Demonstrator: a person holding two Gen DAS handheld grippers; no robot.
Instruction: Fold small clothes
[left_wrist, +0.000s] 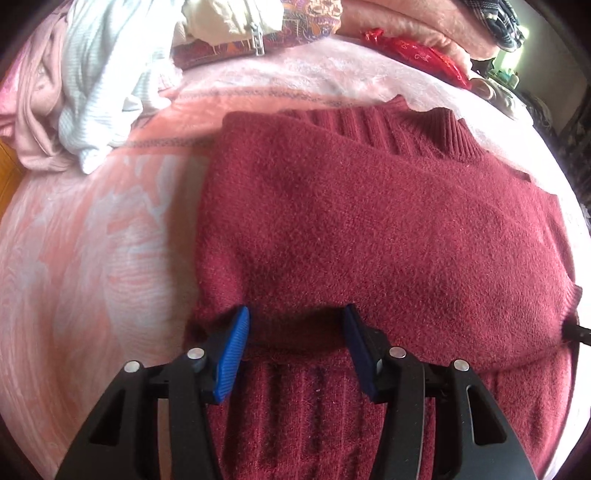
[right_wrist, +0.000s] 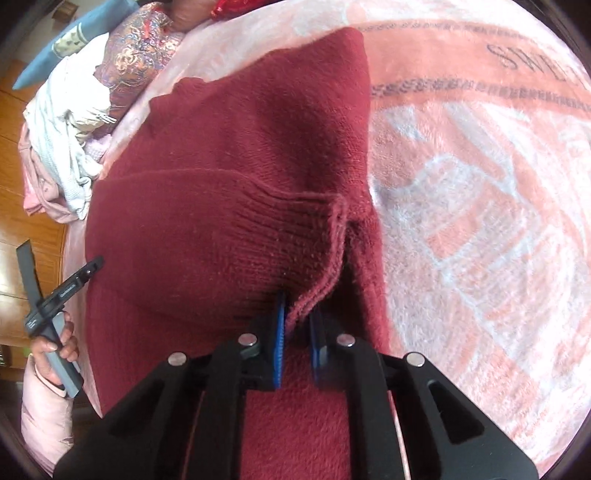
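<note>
**Maroon sweater mid-fold on a pink-blanketed bed**

A pink and white plush blanket (left_wrist: 92, 258) covers the bed and carries everything in view; in the right wrist view, dark lettering runs along its patterned border toward the far right edge. A maroon knit sweater (left_wrist: 369, 221) lies across the middle of the blanket, its body partly doubled over itself, the ribbed collar turned toward the far edge of the bed and a ribbed band lying along the near edge. At the far left corner of the bed sits a heap of other clothes (left_wrist: 85, 85), pale pink and white pieces tumbled together, with a floral patterned fabric (left_wrist: 303, 22) just beside them and a shiny red packet (left_wrist: 417, 51) farther along the far edge.

The left hand-held gripper (left_wrist: 295, 321) points steeply down at the near part of the sweater with its blue pads spread about halfway. The pad tips press into the knit, and a low ridge of fabric lies between them, though the pads do not squeeze it. In the right wrist view this same tool appears at the left edge of the bed, its grey handle held by a hand (right_wrist: 55, 347) in a pale pink sleeve.

The right hand-held gripper (right_wrist: 297, 321) has its blue pads drawn close together, pinching the ribbed cuff of a sleeve (right_wrist: 310, 236) that lies folded across the sweater's body, near the garment's right edge.
</note>
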